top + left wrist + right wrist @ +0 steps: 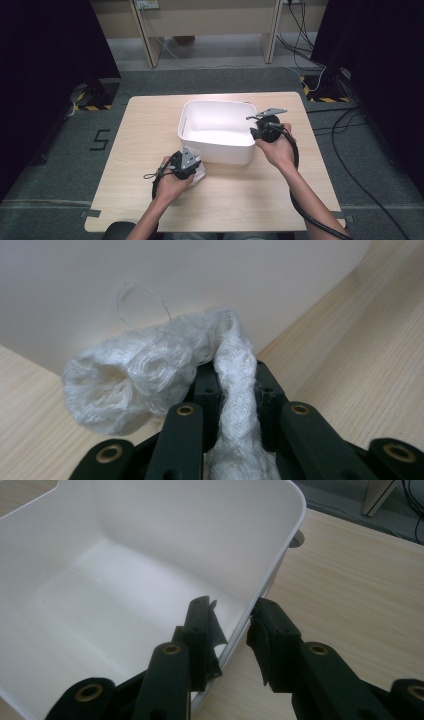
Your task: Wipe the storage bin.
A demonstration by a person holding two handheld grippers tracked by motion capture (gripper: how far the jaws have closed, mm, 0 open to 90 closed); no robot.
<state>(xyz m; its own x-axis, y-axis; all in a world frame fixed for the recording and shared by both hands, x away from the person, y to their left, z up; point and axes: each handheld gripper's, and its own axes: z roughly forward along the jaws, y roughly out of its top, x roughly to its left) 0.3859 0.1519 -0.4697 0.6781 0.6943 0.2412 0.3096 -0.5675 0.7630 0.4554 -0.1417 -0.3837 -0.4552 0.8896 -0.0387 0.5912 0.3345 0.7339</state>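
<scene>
White cloth point(150, 375) is pinched in the closed left gripper point(186, 165) on the tabletop point(150, 130), at the bin's point(235, 152) seven o'clock. The bin's wall is straddled by the half-open right gripper point(232, 630), seemingly steadied. Lifting over the rim is called for next.

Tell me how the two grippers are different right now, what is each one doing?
The left gripper is shut on a soft white cloth lying on the table beside the white bin; the right gripper straddles the bin's hard wall at its rim. The left gripper stays outside the bin, while the right gripper has one jaw inside and one outside. Both are black, hand-held, and right next to the bin.
</scene>
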